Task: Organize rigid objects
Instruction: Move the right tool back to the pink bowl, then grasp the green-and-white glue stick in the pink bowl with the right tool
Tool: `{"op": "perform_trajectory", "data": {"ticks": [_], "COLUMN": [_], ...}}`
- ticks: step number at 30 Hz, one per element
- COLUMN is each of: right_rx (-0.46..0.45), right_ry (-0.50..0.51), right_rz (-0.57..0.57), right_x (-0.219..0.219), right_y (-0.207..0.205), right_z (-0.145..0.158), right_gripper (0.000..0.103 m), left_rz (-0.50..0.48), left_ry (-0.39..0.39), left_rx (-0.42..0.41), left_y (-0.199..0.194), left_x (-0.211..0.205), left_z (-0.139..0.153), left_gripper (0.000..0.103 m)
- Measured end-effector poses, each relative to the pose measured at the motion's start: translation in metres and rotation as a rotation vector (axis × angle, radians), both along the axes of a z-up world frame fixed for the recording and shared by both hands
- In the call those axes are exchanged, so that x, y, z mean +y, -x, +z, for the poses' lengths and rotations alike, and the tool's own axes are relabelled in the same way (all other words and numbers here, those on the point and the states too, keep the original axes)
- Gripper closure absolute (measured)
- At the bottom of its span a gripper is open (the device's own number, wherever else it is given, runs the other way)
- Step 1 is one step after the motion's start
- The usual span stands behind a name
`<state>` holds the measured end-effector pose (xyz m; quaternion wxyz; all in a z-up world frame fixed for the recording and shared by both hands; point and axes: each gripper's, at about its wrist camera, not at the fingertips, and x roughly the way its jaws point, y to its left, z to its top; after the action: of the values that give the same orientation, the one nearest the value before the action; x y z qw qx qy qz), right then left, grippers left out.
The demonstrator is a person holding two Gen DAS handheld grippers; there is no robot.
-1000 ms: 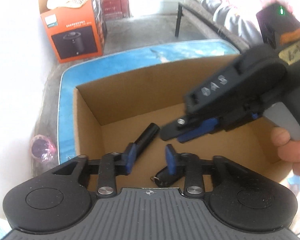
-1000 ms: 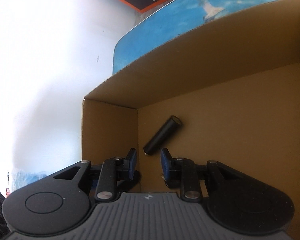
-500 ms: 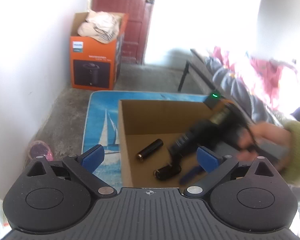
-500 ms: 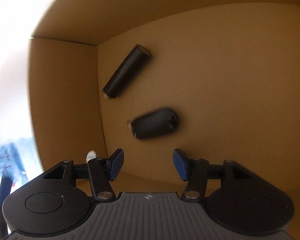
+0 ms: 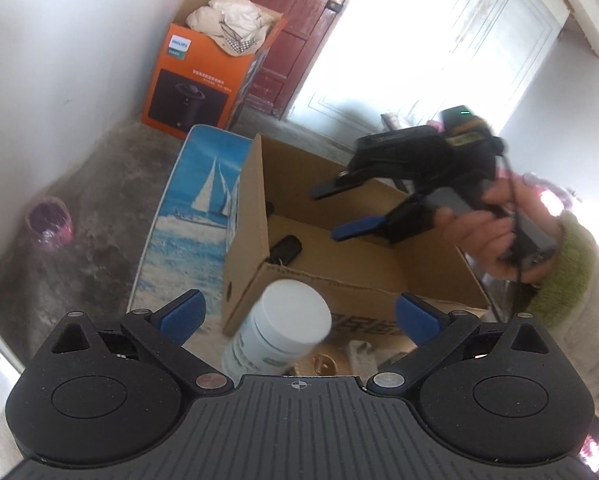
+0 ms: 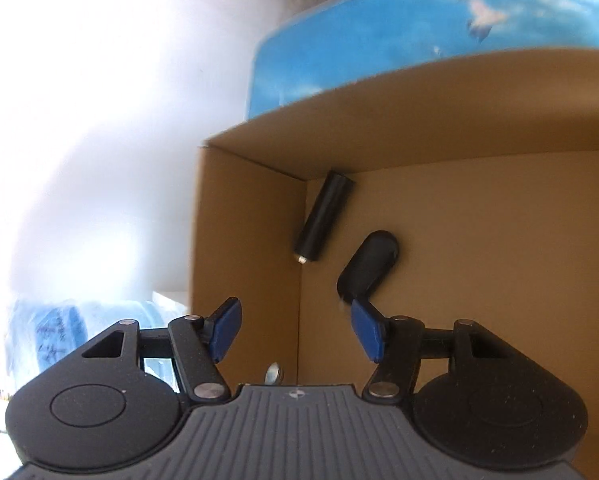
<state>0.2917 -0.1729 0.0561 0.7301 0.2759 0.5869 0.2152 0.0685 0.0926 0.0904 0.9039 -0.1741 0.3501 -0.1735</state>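
left gripper (image 5: 297,314) – fingers just opened wide, empty – over a white-capped bottle (image 5: 277,338) at 6 o'clock. cardboard box (image 6: 479,112) holds black cylinder (image 6: 324,218) and key fob (image 6: 369,266). right gripper (image 6: 295,334) – half-spread, empty – at 3 o'clock.

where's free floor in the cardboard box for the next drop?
Most of the cardboard box floor is bare, to the right of the black key fob. Crowded only in the left corner, where the black cylinder lies by the wall beside the fob.
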Motion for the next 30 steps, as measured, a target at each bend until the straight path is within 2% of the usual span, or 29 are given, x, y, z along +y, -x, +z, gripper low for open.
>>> {"op": "perform_trajectory", "data": {"ticks": [7,9,14,18,20,25,30], "right_rx": [-0.292,-0.358,-0.454,-0.409,-0.365,-0.224,-0.123], "right_ry": [-0.074,-0.079,-0.062,-0.066,-0.085,-0.129,-0.129], "right_rz": [-0.051,-0.066,-0.124,-0.168,-0.186,-0.237,-0.247], "right_x": [-0.052,-0.065,-0.076,-0.07,-0.069,-0.065,-0.059], "right_y": [0.103,0.136,0.208,0.244,0.252,0.252,0.247], "right_z": [0.073,0.083,0.075,0.036,0.016,-0.032,-0.061], "right_gripper": [0.039,0.039,0.039,0.042,0.045,0.053,0.058], "left_rz": [-0.027,-0.05,-0.12,-0.144,-0.167,-0.218,-0.278], "left_ry": [-0.007,-0.002,0.022,-0.008,-0.066,-0.276,-0.364], "left_rx": [-0.043,-0.053,-0.043,-0.045,-0.03,-0.045,-0.07], "left_y": [0.017,0.025,0.036,0.046,0.048,0.056,0.057], "left_x": [-0.011,-0.016,-0.033,-0.051,-0.066,-0.106,-0.134], "left_z": [-0.007,-0.007,-0.013,-0.022,-0.029,-0.051,-0.066], "left_gripper": [0.0,0.0,0.0,0.0,0.0,0.001,0.012]}}
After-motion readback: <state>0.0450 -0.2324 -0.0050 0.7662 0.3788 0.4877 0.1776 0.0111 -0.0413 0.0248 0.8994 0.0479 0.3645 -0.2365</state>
